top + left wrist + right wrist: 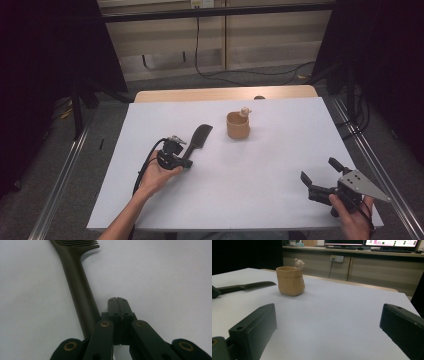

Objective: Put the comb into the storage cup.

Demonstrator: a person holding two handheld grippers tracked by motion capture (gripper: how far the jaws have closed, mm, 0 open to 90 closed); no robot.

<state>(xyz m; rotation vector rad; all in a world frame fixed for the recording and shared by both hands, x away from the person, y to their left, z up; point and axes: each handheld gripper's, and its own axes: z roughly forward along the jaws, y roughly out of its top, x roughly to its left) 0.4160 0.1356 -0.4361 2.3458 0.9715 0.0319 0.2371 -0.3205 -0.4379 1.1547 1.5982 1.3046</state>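
High view: one comb (198,140), one cup (238,125).

Bare white table (260,170) runs across the middle and lower centre of the high view, giving open passage between the left tool (186,161) and the right tool (320,176). Two obstacles stand in the upper half: the dark comb (196,141) (lying flat, just beside the left tool's closed jaws) and the tan cup (238,125), well apart from the wide-open right tool.

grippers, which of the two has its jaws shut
The left gripper, beside the dark comb's handle: its jaws meet with nothing between them. The right gripper holds its jaws wide apart.
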